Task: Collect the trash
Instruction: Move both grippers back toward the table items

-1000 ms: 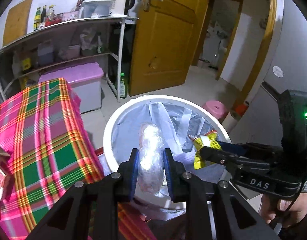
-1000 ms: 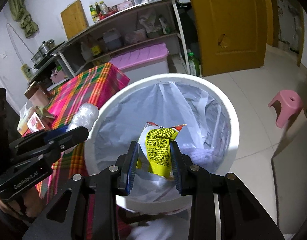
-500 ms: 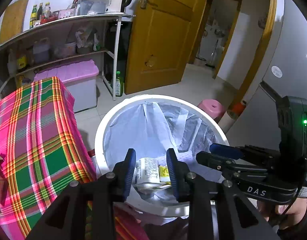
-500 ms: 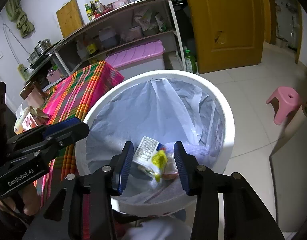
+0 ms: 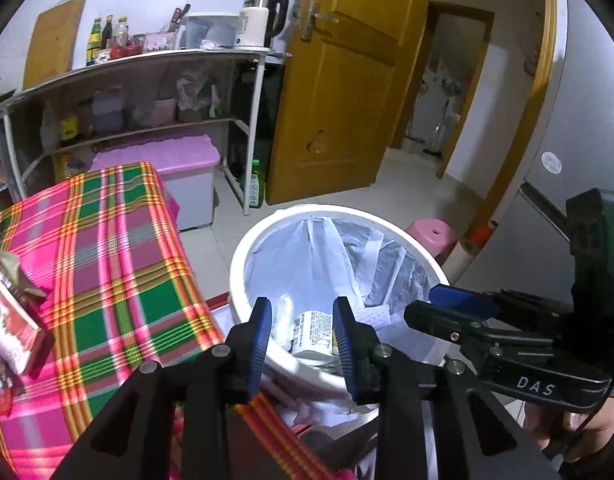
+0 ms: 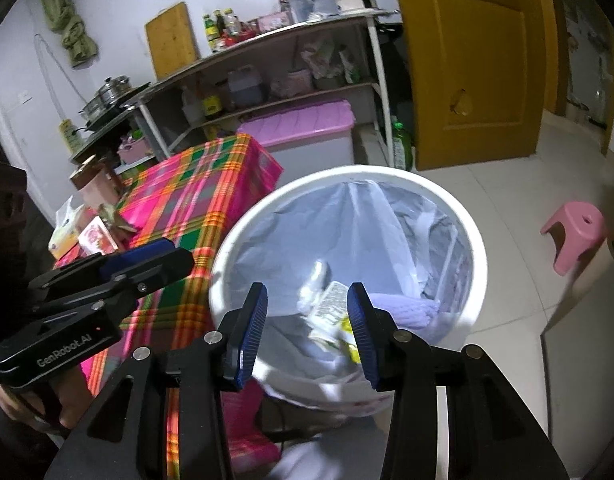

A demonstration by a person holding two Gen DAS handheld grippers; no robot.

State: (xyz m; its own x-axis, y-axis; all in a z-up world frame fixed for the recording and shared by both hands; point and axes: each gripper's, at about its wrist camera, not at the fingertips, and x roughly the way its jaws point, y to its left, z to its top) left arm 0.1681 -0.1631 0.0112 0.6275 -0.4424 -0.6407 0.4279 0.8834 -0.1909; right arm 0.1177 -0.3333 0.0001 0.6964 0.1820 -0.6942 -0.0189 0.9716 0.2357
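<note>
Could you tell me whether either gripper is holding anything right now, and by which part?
Nothing is held: the left gripper and right gripper are open over the bin.

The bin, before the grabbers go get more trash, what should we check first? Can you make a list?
1. Left gripper empty: ok, jaws apart, nothing between the pads.
2. Right gripper empty: ok, jaws apart, nothing held.
3. Dropped trash inside the bin: ok, the wrapper lies in the bag.
4. Bag over the rim: ok on the far side; the near side is hidden by the grippers.
5. More trash to fetch: cannot tell; packets sit on the checked cloth, but whether they are trash is unclear.
6. Room left in the bin: ok, only the bottom is covered.
</note>
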